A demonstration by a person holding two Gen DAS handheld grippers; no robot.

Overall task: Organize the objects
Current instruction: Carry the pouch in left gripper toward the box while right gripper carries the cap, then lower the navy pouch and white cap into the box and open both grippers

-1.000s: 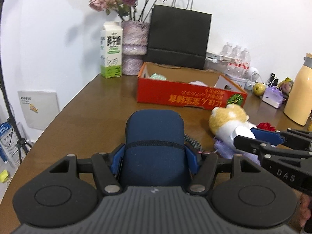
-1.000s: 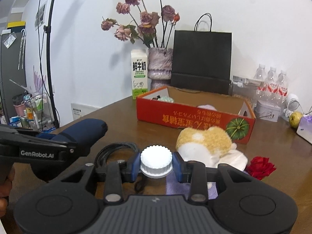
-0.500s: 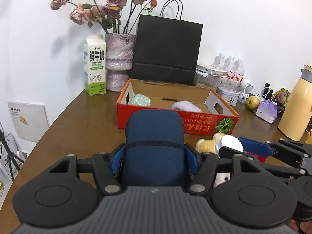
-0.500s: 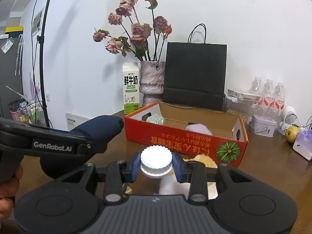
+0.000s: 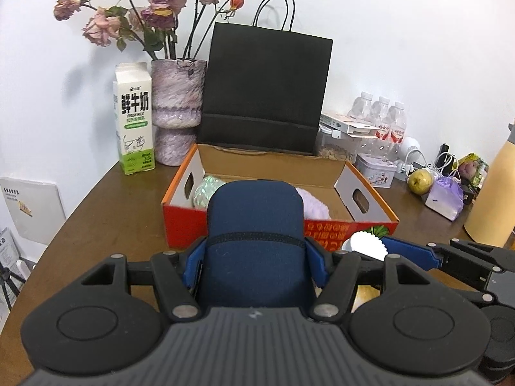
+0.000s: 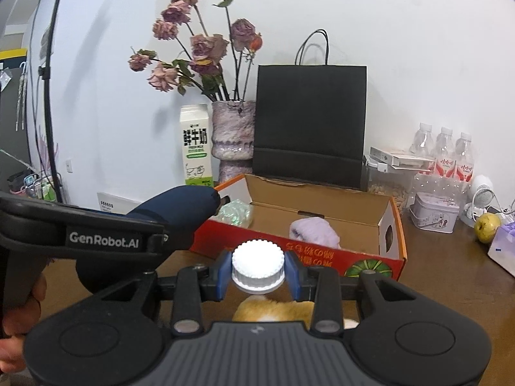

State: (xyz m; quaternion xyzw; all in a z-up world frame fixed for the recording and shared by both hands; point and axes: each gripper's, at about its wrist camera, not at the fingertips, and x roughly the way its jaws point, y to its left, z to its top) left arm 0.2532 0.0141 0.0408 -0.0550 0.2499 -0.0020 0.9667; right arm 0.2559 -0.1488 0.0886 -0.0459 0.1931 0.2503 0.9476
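Hiding box [image 5: 341, 226] front: navy pouch [image 5: 256, 244]

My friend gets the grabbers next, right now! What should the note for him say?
Left gripper: shut on the dark blue fabric pouch, held up in front of the red cardboard box.
Right gripper: shut on the white ridged bottle cap, also near the box front.
Done: a shiny pale green bundle and a fluffy lilac bundle lie inside the box.
Left: put both held things in the box, probably. The orange and white plush toy sits on the brown table below the right gripper, still outside the box.
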